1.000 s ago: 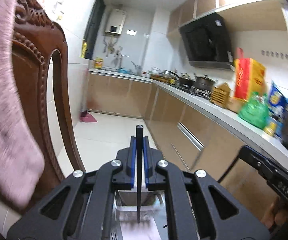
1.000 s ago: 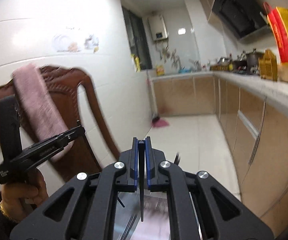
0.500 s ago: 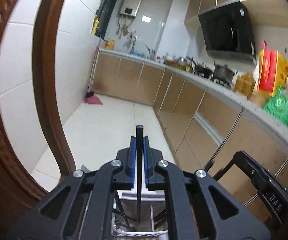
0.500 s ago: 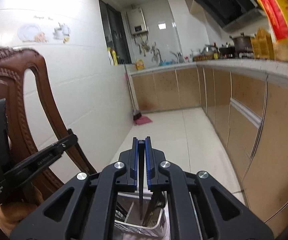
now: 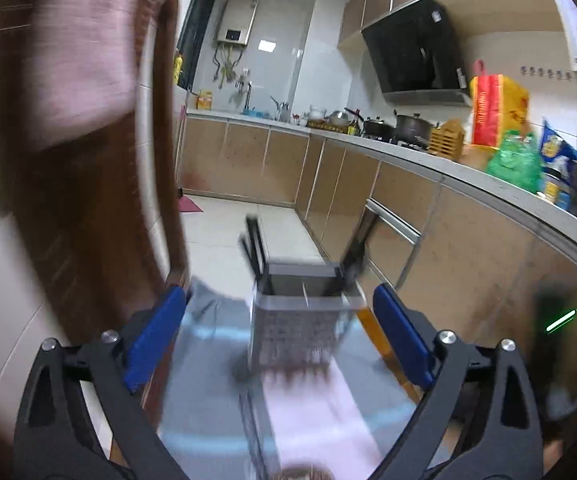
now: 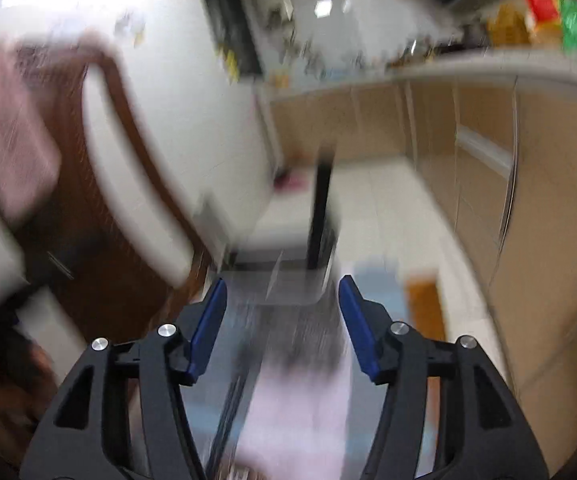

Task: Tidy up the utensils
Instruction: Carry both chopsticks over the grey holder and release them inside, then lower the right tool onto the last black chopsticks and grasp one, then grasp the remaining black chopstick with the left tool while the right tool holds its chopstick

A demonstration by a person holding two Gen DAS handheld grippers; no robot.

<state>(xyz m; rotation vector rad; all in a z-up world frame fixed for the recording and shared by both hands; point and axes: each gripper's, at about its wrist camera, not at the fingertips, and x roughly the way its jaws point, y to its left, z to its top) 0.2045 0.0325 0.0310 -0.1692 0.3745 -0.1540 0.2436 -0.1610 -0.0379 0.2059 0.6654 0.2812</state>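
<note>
A white perforated utensil holder [image 5: 302, 316] stands on a table, with dark utensil handles [image 5: 255, 246] sticking up out of it. My left gripper [image 5: 280, 332] is open and empty, its blue pads either side of the holder, a little short of it. In the right wrist view the holder [image 6: 284, 276] is blurred, with one dark handle [image 6: 320, 216] upright in it. My right gripper [image 6: 282, 320] is open and empty just before the holder.
A carved wooden chair [image 5: 88, 200] with a pink towel [image 5: 68, 60] over its back stands close on the left. A pink cloth [image 5: 316, 420] lies on the table below the holder. Kitchen cabinets and a counter [image 5: 428, 216] run along the right.
Both grippers were shut on thin dark utensils above the holder. Both have now opened and pulled back; the utensils stand in the holder. Both views are blurred by motion.
</note>
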